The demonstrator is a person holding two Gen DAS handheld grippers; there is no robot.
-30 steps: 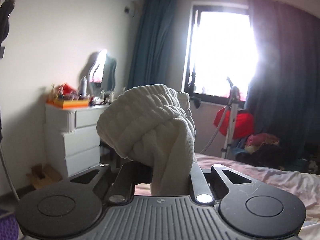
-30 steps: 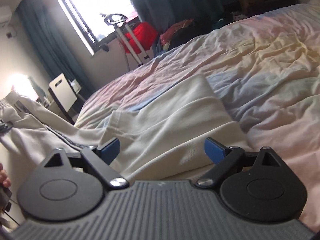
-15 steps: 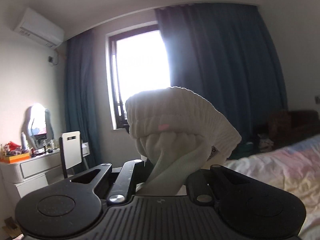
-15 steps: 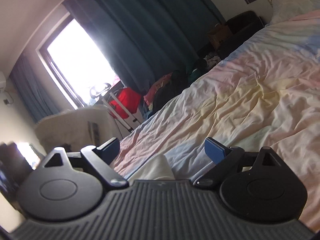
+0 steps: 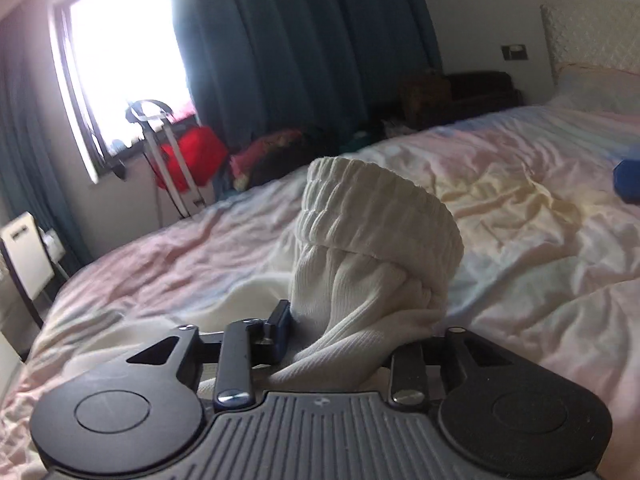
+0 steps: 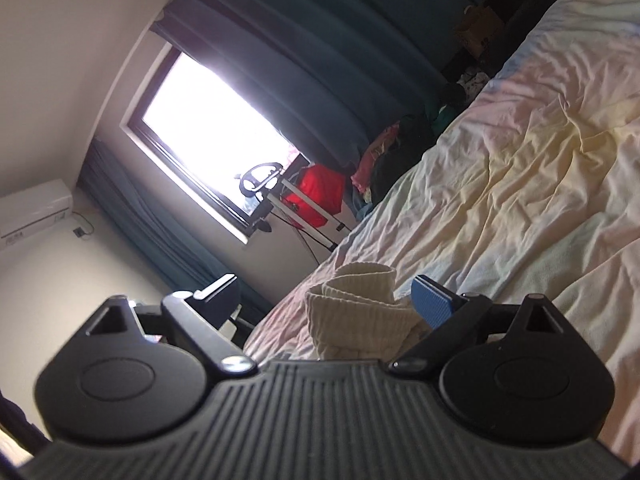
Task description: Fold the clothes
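Bunching up between the left tongs (image 5: 352, 320), a cream ribbed garment (image 5: 372, 248) is clenched there, its elastic waistband curling above the fingers and the rest trailing down onto the bed (image 5: 520, 220); the right tongs (image 6: 326, 300) stand spread wide and grasp nothing, their blue pad (image 6: 431, 305) just beside the same cream ribbed garment (image 6: 356, 308); behind the rumpled pastel sheet are a bright window (image 6: 204, 116) and dark teal curtains (image 5: 304, 48).

The bunched cream ribbed garment (image 5: 372, 264) hides the left gripper's (image 5: 352, 320) right fingertip; a small blue object (image 5: 628, 184) is cut off at right.
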